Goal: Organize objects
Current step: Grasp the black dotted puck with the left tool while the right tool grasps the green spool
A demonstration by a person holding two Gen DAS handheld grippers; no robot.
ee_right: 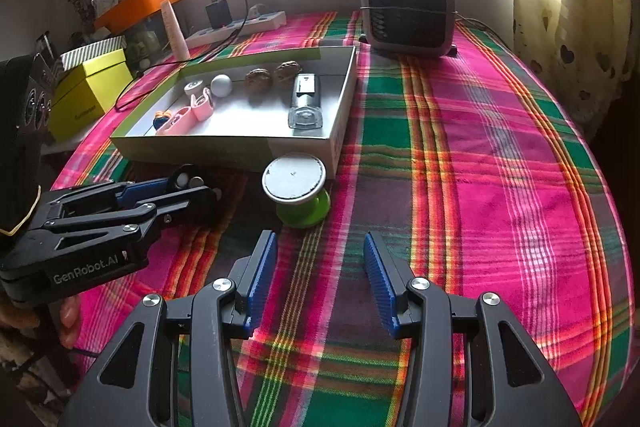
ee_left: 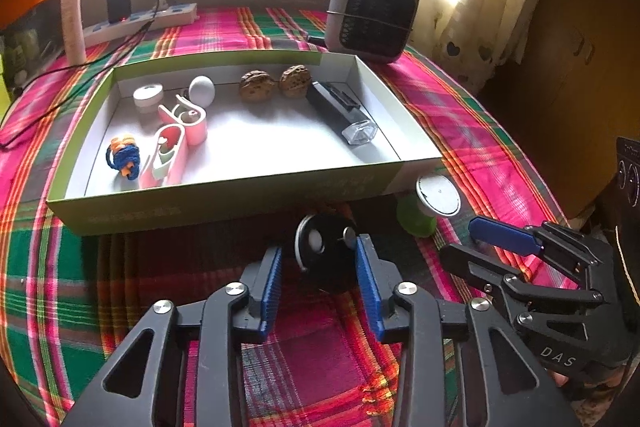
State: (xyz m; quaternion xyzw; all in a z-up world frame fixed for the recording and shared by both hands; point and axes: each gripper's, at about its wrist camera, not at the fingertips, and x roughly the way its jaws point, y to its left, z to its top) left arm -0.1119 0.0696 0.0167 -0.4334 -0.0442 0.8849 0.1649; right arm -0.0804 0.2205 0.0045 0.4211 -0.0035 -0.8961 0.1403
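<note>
Carefully now: my left gripper [ee_left: 318,267], spread around the black round gadget [ee_left: 326,247], could knock it toward the box [ee_left: 224,205] at twelve o'clock; my right gripper [ee_right: 320,267] hangs spread, empty.

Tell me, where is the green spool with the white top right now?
The green spool stands on the plaid cloth just outside the box's near right corner, ahead of the open right gripper.

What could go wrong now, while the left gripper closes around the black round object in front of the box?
1. The left gripper is open around the black round object, near its lower part; the curved body might slip out.
2. The box wall stands just behind, so a low lift could hit it.
3. The green spool and right gripper are close; a swing might knock the spool.
</note>
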